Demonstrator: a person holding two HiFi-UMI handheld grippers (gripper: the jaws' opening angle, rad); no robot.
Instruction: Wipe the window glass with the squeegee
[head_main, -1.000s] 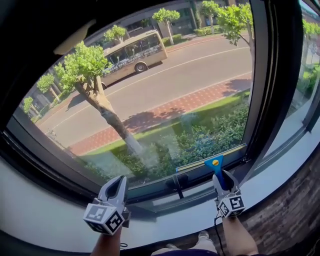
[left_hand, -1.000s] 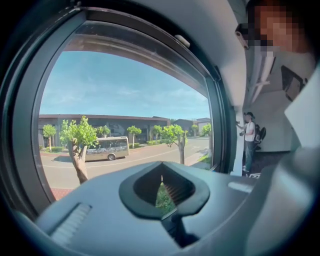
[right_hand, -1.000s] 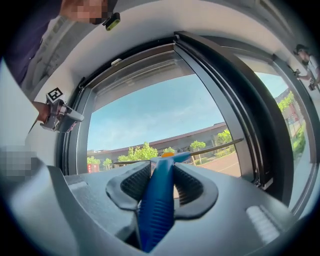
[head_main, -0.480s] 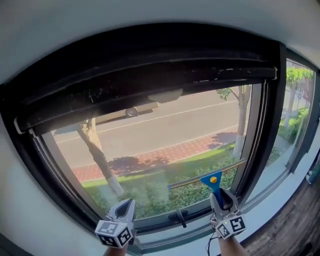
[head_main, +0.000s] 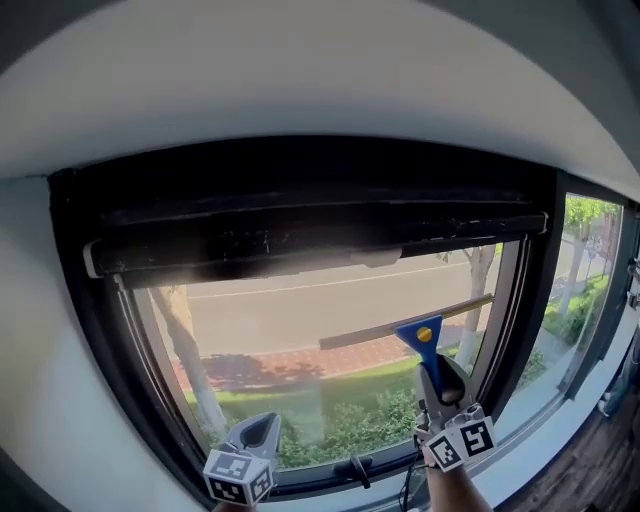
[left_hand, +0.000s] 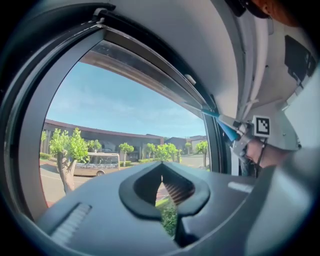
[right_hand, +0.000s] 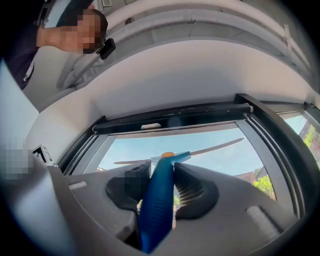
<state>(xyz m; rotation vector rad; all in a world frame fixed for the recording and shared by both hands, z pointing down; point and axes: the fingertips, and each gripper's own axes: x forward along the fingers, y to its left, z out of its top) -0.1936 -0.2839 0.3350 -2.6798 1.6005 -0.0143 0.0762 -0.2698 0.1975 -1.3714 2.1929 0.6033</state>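
Squeegee (head_main: 424, 340) held up at the window glass (head_main: 290, 300) by the right gripper (head_main: 438, 385).
The right gripper's jaws were clenched on the squeegee's blue handle, which rose from the gripper to the long blade. The blade lay tilted across the right half of the glass, its right end higher, near the glass's right edge. The left gripper (head_main: 262, 425) hung at the lower left of the glass, well apart from the squeegee, jaws drawn together on nothing.

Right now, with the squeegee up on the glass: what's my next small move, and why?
Probably lift the right gripper a bit higher: its squeegee sits mid-pane, and a strip of glass shows between it and the top frame.
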